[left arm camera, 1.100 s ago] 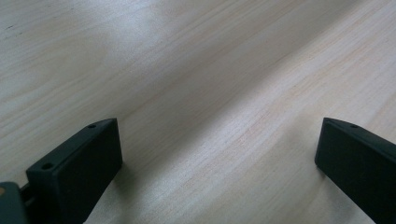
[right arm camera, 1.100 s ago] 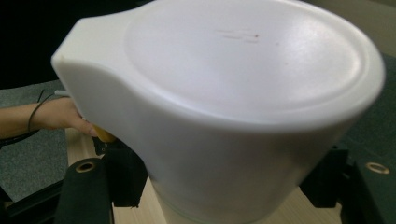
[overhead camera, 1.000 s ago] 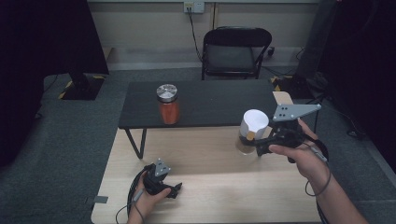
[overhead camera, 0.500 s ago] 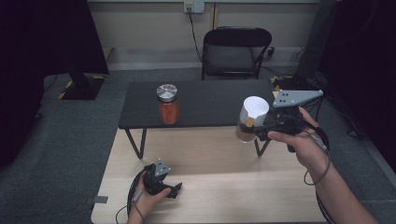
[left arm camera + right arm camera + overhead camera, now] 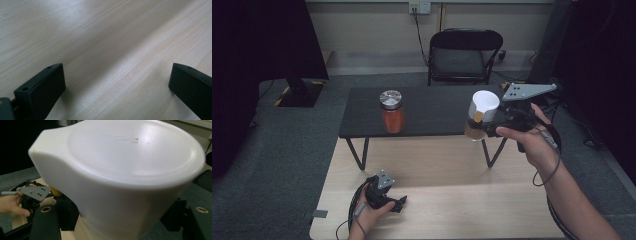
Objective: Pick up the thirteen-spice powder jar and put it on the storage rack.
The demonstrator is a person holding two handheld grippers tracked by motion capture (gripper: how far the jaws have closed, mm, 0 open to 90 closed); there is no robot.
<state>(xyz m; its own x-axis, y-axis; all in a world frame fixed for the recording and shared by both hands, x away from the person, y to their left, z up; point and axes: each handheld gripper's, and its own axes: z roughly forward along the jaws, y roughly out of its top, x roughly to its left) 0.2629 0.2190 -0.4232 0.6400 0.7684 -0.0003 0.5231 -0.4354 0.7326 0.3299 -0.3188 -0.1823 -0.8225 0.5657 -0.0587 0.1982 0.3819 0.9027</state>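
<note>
We are holding a white-lidded jar (image 5: 481, 116) in our right gripper (image 5: 486, 125), its jaws pinching the jar's sides just under the lid; in the right gripper view the white lid (image 5: 130, 167) is looming close between the jaws. The jar is hanging in the air, tilted, over the right end of the black side table (image 5: 432, 112), near its front edge; we are judging that the pick-up is done and the setting-down is what is left, perhaps beside the orange-filled jar with a metal lid (image 5: 391, 111) standing left of the black table's middle. Our left gripper (image 5: 396, 204) is resting on the wooden table (image 5: 452, 200) near its front left corner, jaws spread wide and grasping nothing.
</note>
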